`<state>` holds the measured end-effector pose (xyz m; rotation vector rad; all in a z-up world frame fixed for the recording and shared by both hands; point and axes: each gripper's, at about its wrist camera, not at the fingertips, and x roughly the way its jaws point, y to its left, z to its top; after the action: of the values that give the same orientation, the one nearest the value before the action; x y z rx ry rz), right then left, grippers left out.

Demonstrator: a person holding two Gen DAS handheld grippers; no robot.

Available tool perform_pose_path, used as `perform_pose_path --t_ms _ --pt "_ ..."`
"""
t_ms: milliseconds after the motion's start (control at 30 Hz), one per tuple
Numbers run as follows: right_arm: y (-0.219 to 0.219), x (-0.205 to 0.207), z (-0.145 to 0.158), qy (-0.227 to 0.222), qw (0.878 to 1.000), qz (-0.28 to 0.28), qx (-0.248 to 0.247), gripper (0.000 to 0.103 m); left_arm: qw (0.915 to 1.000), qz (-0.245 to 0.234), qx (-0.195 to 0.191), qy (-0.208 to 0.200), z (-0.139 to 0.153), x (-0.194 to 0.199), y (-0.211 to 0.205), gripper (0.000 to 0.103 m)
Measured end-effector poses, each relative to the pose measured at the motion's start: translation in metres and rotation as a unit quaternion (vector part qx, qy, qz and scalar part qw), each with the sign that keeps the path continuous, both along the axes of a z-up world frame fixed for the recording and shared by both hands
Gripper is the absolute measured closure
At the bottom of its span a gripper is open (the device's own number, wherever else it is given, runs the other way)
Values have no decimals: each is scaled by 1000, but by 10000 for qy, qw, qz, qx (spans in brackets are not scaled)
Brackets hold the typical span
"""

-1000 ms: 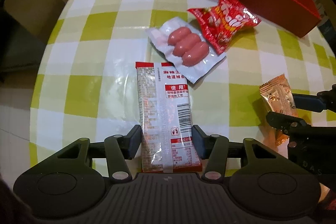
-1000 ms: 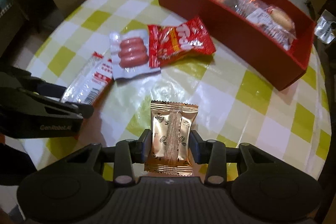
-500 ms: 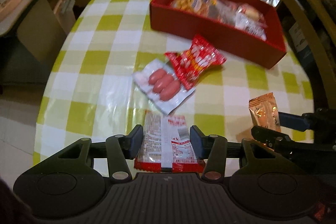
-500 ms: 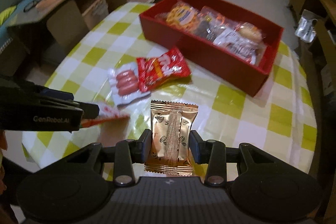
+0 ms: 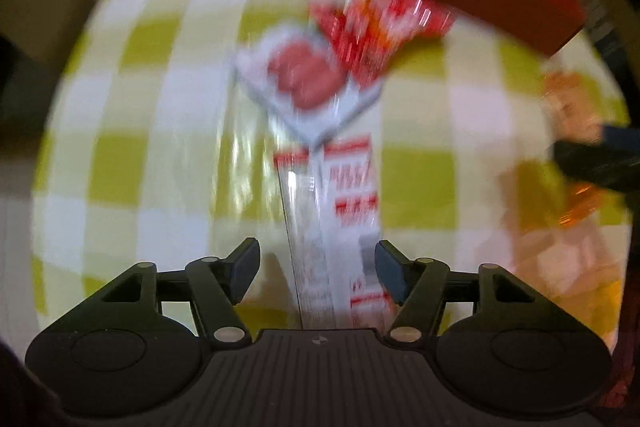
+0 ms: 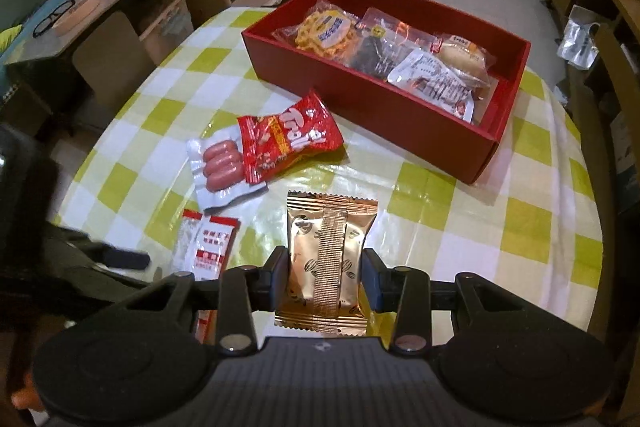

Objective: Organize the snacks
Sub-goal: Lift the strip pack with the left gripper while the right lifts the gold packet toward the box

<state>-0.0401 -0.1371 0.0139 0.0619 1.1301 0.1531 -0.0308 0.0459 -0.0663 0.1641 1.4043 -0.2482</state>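
Two claws over the checked table (image 6: 460, 211)
Right gripper (image 6: 325, 269) squeezes the gold packet (image 6: 330, 259). Left gripper (image 5: 316, 267) is opening, with the white-red packet (image 5: 340, 223) loose between its jaws, near the red box (image 6: 380, 107).

"Troll" in white letters on red snack bag (image 6: 289, 143); other packet print unreadable.

Both wrist views look down close; both share the red box (image 6: 372, 107).
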Motion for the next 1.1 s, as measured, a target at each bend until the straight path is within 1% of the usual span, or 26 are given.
perform_pose_path --t_ms 33,67,133,167,200,233,267,300,400,500,733,800,933,1100 --pt "-1 -1 0 -2 10000 2 5 57 9999 95 -55 93 -6 0 1 30" --pt "-2 -1 0 -9 10000 -1 15 57 9996 216 -146 122 -9 1 1 24" --pt "-4 -3 1 -22 10000 4 37 57 9991 371 -184 91 -12 4 -3 24" --pt "-5 -3 1 -21 10000 7 41 57 9992 377 -145 62 -14 4 -6 21" --pt "-6 -3 1 -20 10000 15 35 57 9993 367 -47 5 -15 3 -10 22" --pt "-6 -3 1 -19 10000 22 26 57 9995 260 82 -128 -14 -3 -17 25" --pt "-6 -3 1 -20 10000 34 23 57 9996 144 98 -225 -11 -7 -22 36" --pt "-7 -3 1 -18 10000 46 33 57 9997 27 83 -243 -8 -11 -25 44" --pt "-7 -4 2 -43 9999 70 58 57 9998 -35 92 -153 -6 -19 -26 48" --pt "-8 -6 5 -113 9999 44 49 57 9998 0 31 -191 0 -19 -22 50" --pt "-13 -3 10 -195 9998 -74 16 57 9969 64 -307 -722 42 -8 -15 50" --pt "-14 0 10 -211 9997 -123 5 57 9954 70 -321 -904 54 -4 -23 50" --pt "-15 9 12 -251 9995 -182 -36 57 9923 33 -264 -1213 64 7 -36 50" --pt "-18 21 17 -348 9990 -246 -133 57 9900 1 -304 -1380 72 23 -40 50"
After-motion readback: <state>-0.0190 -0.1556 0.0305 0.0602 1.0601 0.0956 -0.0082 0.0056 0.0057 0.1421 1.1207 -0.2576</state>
